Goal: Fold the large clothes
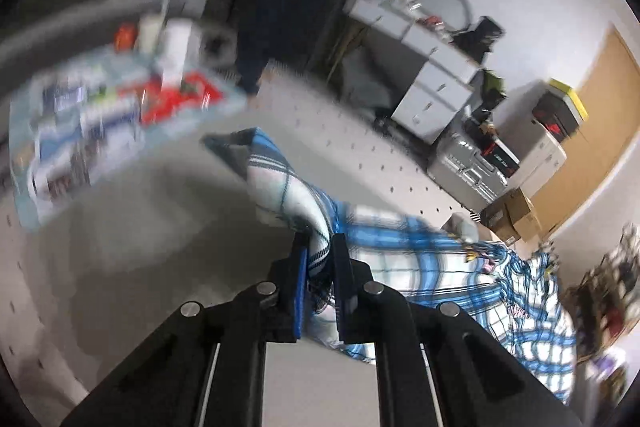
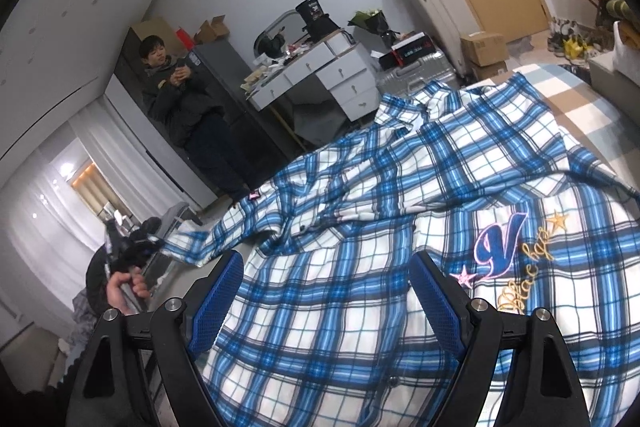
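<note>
The left tool (image 1: 320, 259) is clamped on the sleeve (image 1: 280, 183) of the blue plaid shirt (image 2: 400, 227), probably to carry it inward for a fold, while the right tool (image 2: 326, 291) hovers with fingers apart over the shirt spread on the bed (image 2: 592, 107).

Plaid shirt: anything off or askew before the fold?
The plaid shirt isn't lying flat: wrinkles bunch across the button placket, and the left gripper is clamped on a twisted sleeve, pulled off to one side. The right gripper hovers open over the body. No damage visible.
</note>
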Action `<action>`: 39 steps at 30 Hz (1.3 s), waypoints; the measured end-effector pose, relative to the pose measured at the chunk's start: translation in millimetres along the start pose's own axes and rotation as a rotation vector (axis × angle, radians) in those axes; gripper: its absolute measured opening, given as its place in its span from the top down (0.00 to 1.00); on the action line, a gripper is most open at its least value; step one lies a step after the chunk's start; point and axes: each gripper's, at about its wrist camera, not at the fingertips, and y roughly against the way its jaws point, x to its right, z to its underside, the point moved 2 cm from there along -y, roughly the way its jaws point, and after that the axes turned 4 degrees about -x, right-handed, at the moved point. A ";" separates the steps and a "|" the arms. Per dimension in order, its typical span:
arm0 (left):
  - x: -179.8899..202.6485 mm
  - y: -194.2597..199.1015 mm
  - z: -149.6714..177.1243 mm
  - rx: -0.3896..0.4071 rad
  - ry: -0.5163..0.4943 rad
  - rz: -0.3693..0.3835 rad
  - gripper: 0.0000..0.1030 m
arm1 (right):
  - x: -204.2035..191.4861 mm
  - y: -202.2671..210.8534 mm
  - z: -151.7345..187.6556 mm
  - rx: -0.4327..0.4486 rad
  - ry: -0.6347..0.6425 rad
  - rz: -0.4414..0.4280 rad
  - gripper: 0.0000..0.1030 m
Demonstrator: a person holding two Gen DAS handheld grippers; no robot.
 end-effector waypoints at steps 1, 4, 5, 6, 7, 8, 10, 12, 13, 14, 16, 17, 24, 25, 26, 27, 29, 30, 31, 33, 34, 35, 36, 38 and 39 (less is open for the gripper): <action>-8.5 -8.4 0.3 -0.022 0.039 0.026 0.95 | 0.9 0.0 0.4 0.000 0.000 0.000 0.17; -18.2 -20.6 0.0 -0.051 0.095 0.014 0.82 | 3.8 0.2 0.5 0.002 -0.004 0.009 0.17; -19.9 -25.4 -0.5 -0.062 0.104 0.000 0.70 | 5.0 0.6 0.5 0.000 -0.006 0.009 0.17; -17.2 -25.9 -0.5 -0.074 0.107 -0.022 0.60 | 6.4 0.0 0.6 -0.002 -0.012 0.013 0.17; -18.1 -28.2 -0.6 -0.078 0.109 -0.044 0.59 | 7.4 -0.7 0.8 -0.003 -0.016 0.014 0.17; -19.7 -31.0 -0.2 -0.074 0.113 -0.057 0.59 | 8.7 -1.8 1.3 -0.006 -0.021 0.013 0.17; -16.1 -31.3 2.5 -0.075 0.106 -0.069 0.60 | 10.1 -3.2 2.4 -0.010 -0.029 0.016 0.17; -10.9 -26.9 3.3 -0.050 0.079 -0.111 0.91 | 10.8 -4.3 3.4 -0.013 -0.033 0.014 0.17; -7.5 -24.8 3.7 -0.045 0.063 -0.123 0.94 | 10.8 -4.4 3.4 -0.013 -0.032 0.014 0.17; -2.9 -21.1 3.2 -0.037 0.047 -0.128 0.94 | 11.1 -4.4 3.3 -0.012 -0.031 0.013 0.17; 6.0 -12.6 -1.2 -0.002 0.011 -0.171 0.94 | 11.3 -3.7 3.1 -0.010 -0.024 0.017 0.17; 15.1 -4.2 -5.1 0.023 -0.011 -0.161 0.94 | 11.8 -3.7 2.7 -0.009 -0.023 0.018 0.17; 137.7 77.4 -31.5 0.210 -0.246 0.023 0.95 | 29.7 4.0 3.0 0.005 -0.064 0.012 0.17; 174.0 95.0 -30.7 0.231 -0.314 0.076 0.95 | 32.7 5.4 3.2 0.007 -0.069 0.010 0.17; 203.0 109.0 -27.8 0.255 -0.366 0.106 0.95 | 36.3 7.1 3.5 0.011 -0.075 0.007 0.17; 230.8 121.1 -24.3 0.267 -0.411 0.151 0.95 | 40.2 9.1 3.8 0.015 -0.081 0.007 0.17; 283.6 142.2 -13.5 0.276 -0.490 0.252 0.95 | 48.7 13.0 4.2 0.022 -0.101 0.003 0.17; 322.4 153.8 -1.2 0.273 -0.546 0.319 0.95 | 53.4 15.5 4.5 0.028 -0.115 -0.001 0.17; 351.6 159.4 10.1 0.259 -0.589 0.374 0.95 | 59.0 18.4 4.1 0.034 -0.129 0.000 0.17; 405.9 158.8 35.6 0.216 -0.682 0.439 0.95 | 70.0 26.4 4.5 0.049 -0.155 0.000 0.17; 430.4 154.9 52.7 0.189 -0.725 0.469 0.95 | 75.9 30.9 4.5 0.058 -0.167 0.007 0.17; 450.4 148.4 69.0 0.158 -0.759 0.491 0.95 | 80.9 35.2 4.6 0.065 -0.176 0.014 0.16; 475.0 136.6 92.0 0.107 -0.804 0.512 0.95 | 86.6 40.5 4.8 0.075 -0.185 0.022 0.16; 508.7 108.7 134.3 0.017 -0.856 0.541 0.95 | 98.7 52.5 5.6 0.092 -0.205 0.042 0.16; 522.7 89.9 158.6 -0.048 -0.882 0.552 0.95 | 106.2 59.8 6.4 0.101 -0.219 0.052 0.16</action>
